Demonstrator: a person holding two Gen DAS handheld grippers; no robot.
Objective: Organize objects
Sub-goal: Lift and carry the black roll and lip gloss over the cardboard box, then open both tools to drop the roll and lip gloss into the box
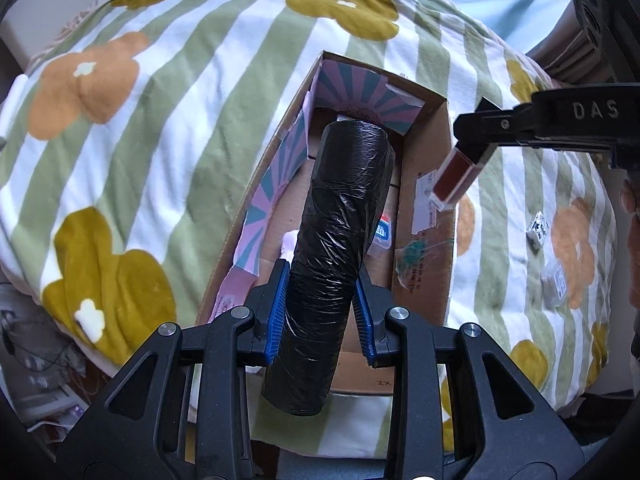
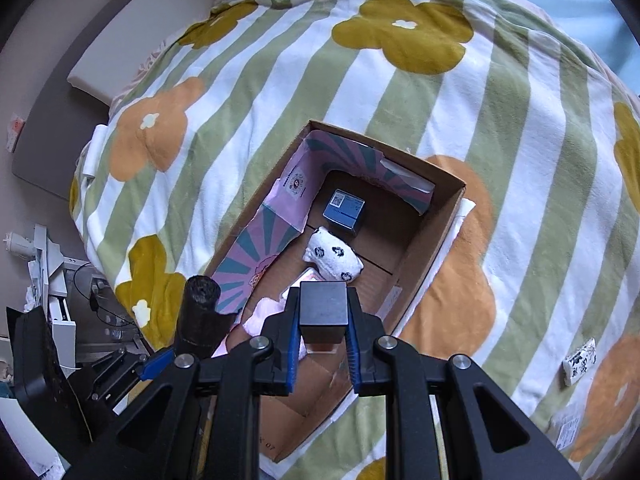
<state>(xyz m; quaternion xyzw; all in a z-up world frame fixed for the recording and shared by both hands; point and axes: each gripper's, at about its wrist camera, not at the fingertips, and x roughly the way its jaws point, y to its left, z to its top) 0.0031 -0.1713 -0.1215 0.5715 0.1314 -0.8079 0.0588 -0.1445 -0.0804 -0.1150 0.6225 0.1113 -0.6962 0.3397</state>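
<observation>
Floral blanket (image 2: 460, 128) under cardboard box (image 2: 436, 216), left tool (image 1: 320, 300) clamping black roll (image 1: 336, 248), right tool (image 2: 323, 332) gripping half-hidden cosmetic tube (image 2: 323, 308)

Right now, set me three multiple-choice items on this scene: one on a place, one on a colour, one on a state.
1. Where does the blue box lie?
A. inside the cardboard box
B. on the blanket
C. in a gripper

2. What colour is the roll in the left gripper?
A. white
B. black
C. red

3. The right gripper is:
A. open and empty
B. shut on the small bottle
C. lying on the blanket

Answers: 1 A, it sits on the carton's floor; 2 B, glossy black plastic; 3 B, the pads clamp its dark cap.
</observation>
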